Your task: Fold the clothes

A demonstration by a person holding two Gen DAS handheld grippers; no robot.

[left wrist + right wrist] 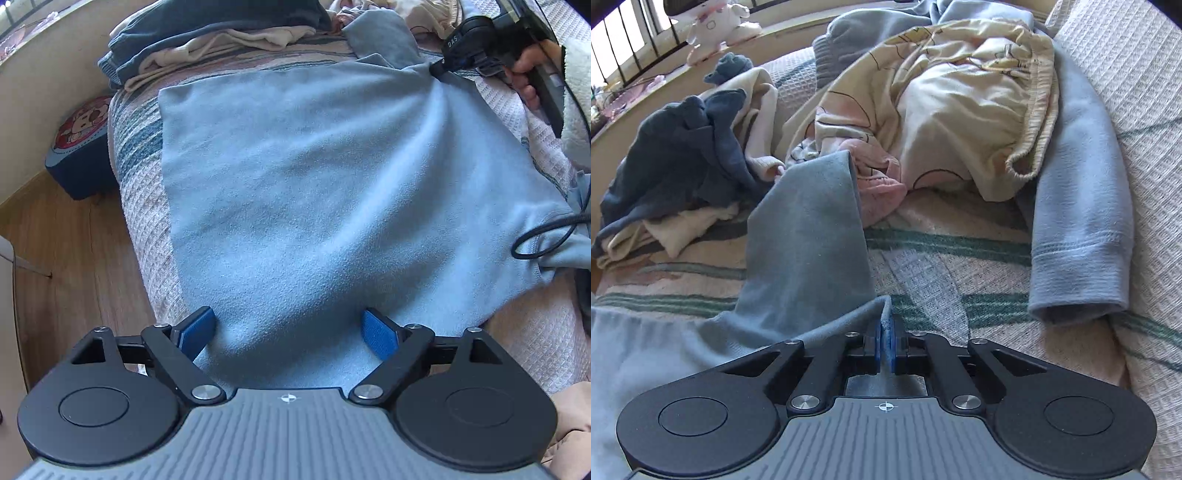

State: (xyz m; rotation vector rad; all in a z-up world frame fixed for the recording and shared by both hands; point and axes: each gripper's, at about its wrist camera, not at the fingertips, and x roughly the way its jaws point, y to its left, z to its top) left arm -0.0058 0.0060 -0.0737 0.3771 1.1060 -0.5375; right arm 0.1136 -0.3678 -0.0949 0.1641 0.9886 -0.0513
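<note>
1. Fleece garment (314,192), light blue, lies spread flat on the bed's waffle-weave blanket (147,236).
2. Left gripper (288,332) hangs over the garment's near edge, jaws spread wide, nothing clamped between them.
3. Right gripper (885,345) has its jaws clenched on a fold of the blue fabric at the far corner.
4. Crumpled clothes (923,110) are heaped beyond it on the bed.

A bed (147,206) in a striped waffle cover is carrying a spread light-blue garment (314,192) and piled clothes (683,177).
</note>
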